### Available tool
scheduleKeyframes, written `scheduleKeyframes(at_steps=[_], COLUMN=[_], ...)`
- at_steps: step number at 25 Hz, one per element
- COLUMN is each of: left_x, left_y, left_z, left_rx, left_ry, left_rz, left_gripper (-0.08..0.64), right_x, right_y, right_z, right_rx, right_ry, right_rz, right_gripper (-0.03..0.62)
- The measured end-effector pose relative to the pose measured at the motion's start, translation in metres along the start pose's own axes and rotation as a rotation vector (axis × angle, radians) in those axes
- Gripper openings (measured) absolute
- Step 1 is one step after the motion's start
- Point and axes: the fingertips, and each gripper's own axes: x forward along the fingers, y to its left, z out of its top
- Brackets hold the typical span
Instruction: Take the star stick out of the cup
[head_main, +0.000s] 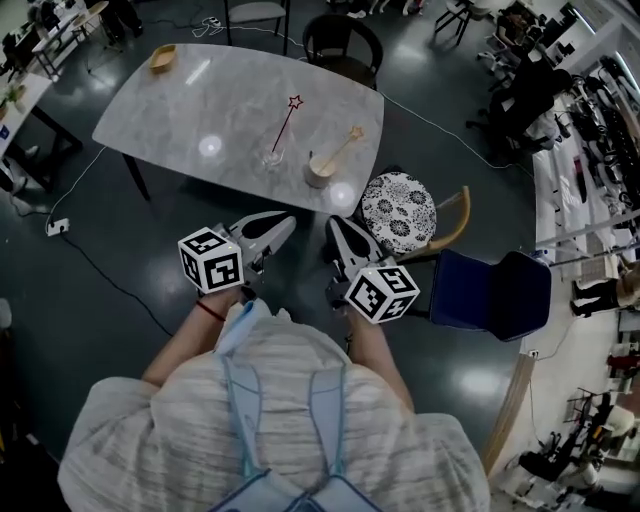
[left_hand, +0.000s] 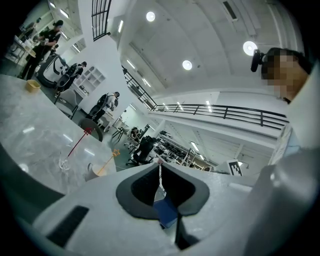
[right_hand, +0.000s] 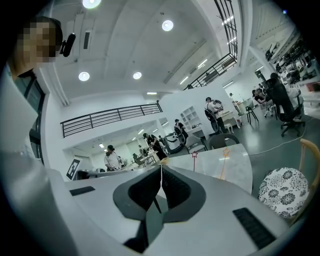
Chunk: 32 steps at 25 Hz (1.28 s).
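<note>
A grey marble table (head_main: 200, 100) carries a small tan bowl (head_main: 162, 57) near its far left corner, a dark chair (head_main: 343, 45) stands at its far edge, and a round patterned seat (head_main: 397, 211) and a blue chair (head_main: 490, 292) stand off its near right corner.

Head view steeply down, gripper views level, table (head_main: 200, 90) shared

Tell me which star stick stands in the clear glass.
The red star stick; it leans in the clear glass, left of the tan cup that holds the yellow star stick.
</note>
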Motion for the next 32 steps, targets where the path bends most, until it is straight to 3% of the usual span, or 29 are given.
scheduleKeyframes(at_steps=[5,19,32], left_x=[0.014,0.085,0.107], left_y=[0.025,0.137,0.214], left_z=[0.012,0.082,0.101], left_rx=[-0.016,-0.018,-0.065], left_ry=[0.004,0.048,0.107], left_rz=[0.011,-0.053,-0.09], left_gripper=[0.023,0.023,0.023], right_x=[0.022,0.135,0.199], right_y=[-0.016,-0.082,-0.129], right_z=[0.004,0.031,0.023], right_rx=[0.007,0.021,0.008], right_ry=[0.02,0.037,0.068], right_rz=[-0.002,-0.087,-0.206], right_gripper=[0.011,0.011,0.011])
